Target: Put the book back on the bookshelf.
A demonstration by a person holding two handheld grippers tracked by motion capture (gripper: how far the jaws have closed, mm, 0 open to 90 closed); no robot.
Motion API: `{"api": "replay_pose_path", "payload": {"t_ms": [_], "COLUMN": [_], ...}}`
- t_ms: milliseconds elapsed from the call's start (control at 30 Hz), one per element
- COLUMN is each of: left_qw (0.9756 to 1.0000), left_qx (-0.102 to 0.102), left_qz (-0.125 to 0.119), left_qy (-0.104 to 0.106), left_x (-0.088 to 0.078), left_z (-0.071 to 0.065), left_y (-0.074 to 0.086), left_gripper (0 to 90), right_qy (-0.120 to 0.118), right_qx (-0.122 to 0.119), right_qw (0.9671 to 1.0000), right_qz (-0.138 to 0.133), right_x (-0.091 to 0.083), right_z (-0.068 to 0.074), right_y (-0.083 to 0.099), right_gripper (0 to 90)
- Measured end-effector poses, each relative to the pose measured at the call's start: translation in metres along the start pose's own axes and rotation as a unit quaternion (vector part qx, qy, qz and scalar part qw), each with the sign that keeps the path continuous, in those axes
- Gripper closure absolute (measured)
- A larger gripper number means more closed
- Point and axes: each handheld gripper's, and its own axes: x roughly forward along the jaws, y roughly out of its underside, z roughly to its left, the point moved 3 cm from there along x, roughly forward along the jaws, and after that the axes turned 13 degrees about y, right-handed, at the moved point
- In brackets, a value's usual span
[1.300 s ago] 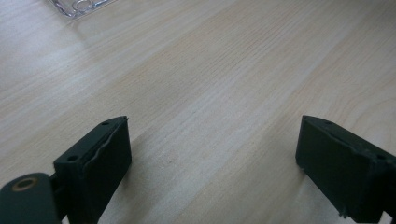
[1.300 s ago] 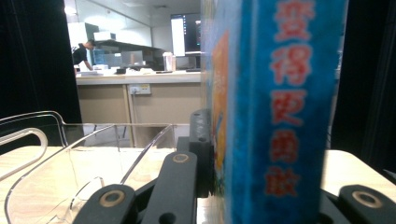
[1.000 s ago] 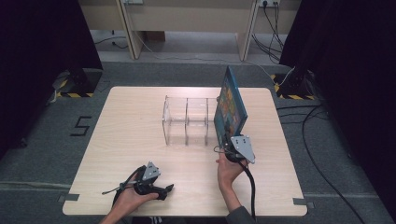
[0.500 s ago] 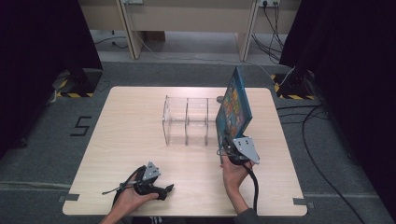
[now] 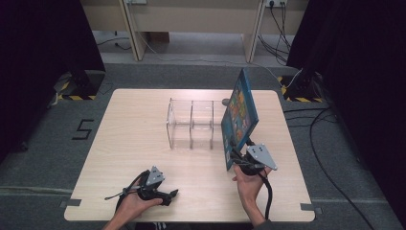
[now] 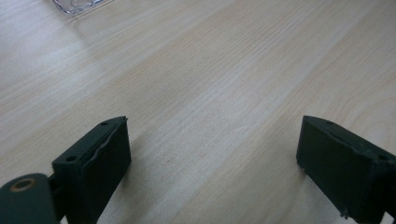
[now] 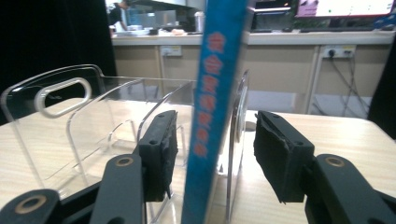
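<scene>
High view puts the light wooden tabletop point(image 5: 129, 143) across the middle of the frame, with a clear acrylic rack point(image 5: 191, 123) standing near its centre. Just right of the rack a blue picture book point(image 5: 238, 120) stands on edge, tilted so its top leans toward the upper right, its lower corner down by the right tongs point(image 5: 235, 155) at lower right of centre. Whether the book sits inside the rack's last slot or only rests against its outer wall is hard to tell from above.

Right gripper view shows the book's blue spine point(image 7: 212, 107) rising between the two black jaws with daylight on either side; the jaws have just been opening and the pads point(image 7: 161, 149) do not press on it. The rack's clear dividers point(image 7: 116, 126) stand close behind and left of the spine, crowding the space around the book.

Left tongs point(image 5: 172, 194) lie low at the bottom left of the high view, resting in the person's hand on the wood, well apart from the rack. Left gripper view shows their jaws spread wide over bare wood grain, a corner of the rack point(image 6: 77, 4) at the upper left.

Beyond the tabletop, grey floor point(image 5: 335, 167) with black cables point(image 5: 325, 120) lies at right.
</scene>
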Motion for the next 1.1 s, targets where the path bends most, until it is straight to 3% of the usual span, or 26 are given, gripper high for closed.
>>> {"api": "replay_pose_path", "payload": {"t_ms": [333, 1100], "left_qw": [1.0, 0.9999], "left_qx": [0.003, 0.007], "left_qz": [0.002, 0.003], "left_qy": [0.004, 0.009], "left_x": [0.0, 0.0], "left_z": [0.0, 0.001], "left_y": [0.0, 0.0], "left_gripper": [7.9, 7.3], "right_qy": [-0.036, -0.07], "right_qx": [0.012, 0.006], "right_qw": [0.999, 0.9966], "right_qz": [0.024, 0.044], "right_x": [-0.019, -0.051], "right_z": [-0.016, -0.038], "right_y": [0.001, 0.006], "right_gripper": [45.9, 42.1]}}
